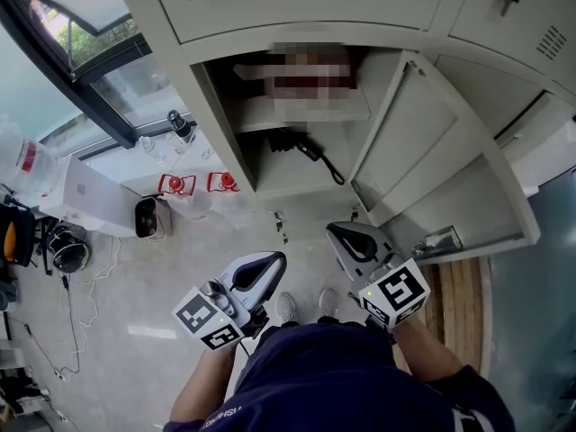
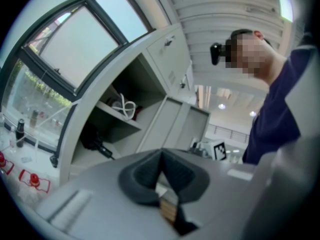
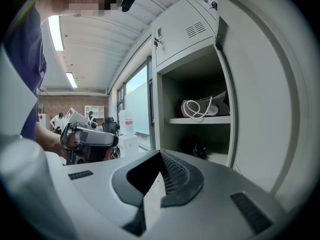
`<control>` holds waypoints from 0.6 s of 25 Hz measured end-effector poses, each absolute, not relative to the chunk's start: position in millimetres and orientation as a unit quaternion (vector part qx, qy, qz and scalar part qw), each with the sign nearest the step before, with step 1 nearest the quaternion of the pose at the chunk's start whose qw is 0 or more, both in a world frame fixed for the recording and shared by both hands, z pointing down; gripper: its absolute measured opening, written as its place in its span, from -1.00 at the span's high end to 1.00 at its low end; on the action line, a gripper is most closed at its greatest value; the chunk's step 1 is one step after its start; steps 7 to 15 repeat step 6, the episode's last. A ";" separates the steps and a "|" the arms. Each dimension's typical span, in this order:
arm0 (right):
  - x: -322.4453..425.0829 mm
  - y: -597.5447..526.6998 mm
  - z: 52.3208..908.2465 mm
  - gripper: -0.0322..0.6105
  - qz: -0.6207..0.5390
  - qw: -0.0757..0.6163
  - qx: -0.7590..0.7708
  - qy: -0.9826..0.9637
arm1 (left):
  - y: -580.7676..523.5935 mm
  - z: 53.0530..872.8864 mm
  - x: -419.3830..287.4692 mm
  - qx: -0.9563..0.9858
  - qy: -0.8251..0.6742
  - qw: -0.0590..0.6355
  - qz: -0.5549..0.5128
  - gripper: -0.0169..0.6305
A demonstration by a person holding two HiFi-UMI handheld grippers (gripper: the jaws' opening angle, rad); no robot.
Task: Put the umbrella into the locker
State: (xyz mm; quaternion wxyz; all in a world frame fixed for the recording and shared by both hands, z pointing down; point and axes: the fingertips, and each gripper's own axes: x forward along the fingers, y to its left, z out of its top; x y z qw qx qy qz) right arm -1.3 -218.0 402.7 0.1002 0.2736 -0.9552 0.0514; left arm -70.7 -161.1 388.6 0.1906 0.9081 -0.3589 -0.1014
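The black folded umbrella point(image 1: 304, 147) lies on the lower shelf of the open grey locker point(image 1: 225, 106), its handle pointing out to the right. It also shows as a dark shape on that shelf in the left gripper view point(image 2: 95, 141) and in the right gripper view point(image 3: 197, 148). My left gripper point(image 1: 277, 259) point(image 2: 161, 155) and right gripper point(image 1: 333, 230) point(image 3: 160, 155) hover side by side in front of the locker, below the opening. Both are shut with nothing between their jaws, and both stay apart from the umbrella.
The locker door point(image 1: 432, 151) stands swung out to the right, close by my right gripper. A coiled white cable point(image 3: 197, 109) lies on the upper shelf. On the floor to the left are red-and-white items point(image 1: 177, 184), a dark bottle point(image 1: 180, 124) and a white box point(image 1: 85, 196).
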 end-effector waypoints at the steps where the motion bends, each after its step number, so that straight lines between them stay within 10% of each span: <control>1: -1.1 -217.8 403.6 0.88 0.052 0.101 0.273 -0.955 | -160.9 388.8 -70.4 0.908 -0.359 0.191 -0.102 0.95; 15: -1.6 -216.4 407.1 0.88 0.050 0.108 0.271 -0.955 | -160.1 388.0 -69.8 0.908 -0.358 0.191 -0.102 0.95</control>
